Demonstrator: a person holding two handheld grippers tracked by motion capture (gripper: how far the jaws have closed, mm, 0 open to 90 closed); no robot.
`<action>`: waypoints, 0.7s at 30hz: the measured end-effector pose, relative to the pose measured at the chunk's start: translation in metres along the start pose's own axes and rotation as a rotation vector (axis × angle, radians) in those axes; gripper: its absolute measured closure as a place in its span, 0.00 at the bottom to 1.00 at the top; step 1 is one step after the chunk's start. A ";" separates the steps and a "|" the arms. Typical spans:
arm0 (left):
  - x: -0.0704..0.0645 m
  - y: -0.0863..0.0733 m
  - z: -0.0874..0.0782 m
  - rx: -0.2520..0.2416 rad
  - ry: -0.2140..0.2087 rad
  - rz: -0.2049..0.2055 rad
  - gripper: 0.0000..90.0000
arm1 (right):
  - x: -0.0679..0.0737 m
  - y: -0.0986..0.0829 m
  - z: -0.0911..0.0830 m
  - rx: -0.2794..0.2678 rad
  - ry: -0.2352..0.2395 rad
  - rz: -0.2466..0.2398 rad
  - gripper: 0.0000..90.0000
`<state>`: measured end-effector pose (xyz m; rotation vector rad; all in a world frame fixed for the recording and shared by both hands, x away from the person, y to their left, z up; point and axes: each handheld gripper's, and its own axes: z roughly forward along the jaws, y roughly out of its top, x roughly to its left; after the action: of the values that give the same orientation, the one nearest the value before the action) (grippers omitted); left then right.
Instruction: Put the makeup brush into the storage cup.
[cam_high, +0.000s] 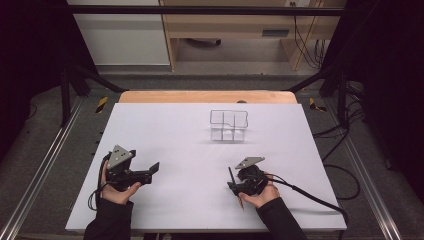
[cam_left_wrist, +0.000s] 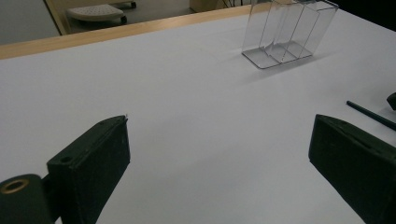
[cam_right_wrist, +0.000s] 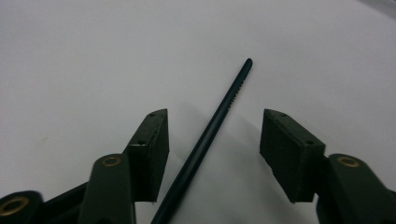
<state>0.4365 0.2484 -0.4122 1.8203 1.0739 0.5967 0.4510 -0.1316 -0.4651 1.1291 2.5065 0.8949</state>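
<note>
— Two grippers, so which one is working?

— Nearest, at about 5 o'clock on the bench (cam_high: 165, 135), the right gripper (cam_right_wrist: 214, 135) sits over a dark green pencil (cam_right_wrist: 219, 114). Its jaws are parted, one on each side of the shaft, and neither pad seems to touch it. The pencil lies flat on the white surface.

— So the grasp is not yet made?

— I judge it the pick-up step. Next the jaws must close squarely on the shaft, then lift.

— And the other?

— At 7 o'clock the left gripper (cam_high: 142, 172) is spread wide, holding nothing.

— Where might the pencil go?

— Probably the clear divided holder (cam_high: 229, 125), farther off toward 12 o'clock, standing empty.
</note>
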 end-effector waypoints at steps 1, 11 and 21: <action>0.000 0.000 0.000 0.000 0.000 0.000 0.05 | 0.000 0.000 0.000 0.003 0.005 -0.006 0.50; 0.000 0.000 -0.001 -0.006 0.002 -0.001 0.06 | 0.001 -0.002 0.003 0.021 0.008 -0.042 0.70; 0.000 0.000 -0.001 -0.003 -0.001 0.000 0.06 | 0.002 -0.002 0.002 0.021 0.027 -0.047 0.84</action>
<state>0.4357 0.2484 -0.4117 1.8183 1.0718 0.5976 0.4494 -0.1304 -0.4681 1.0662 2.5593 0.8785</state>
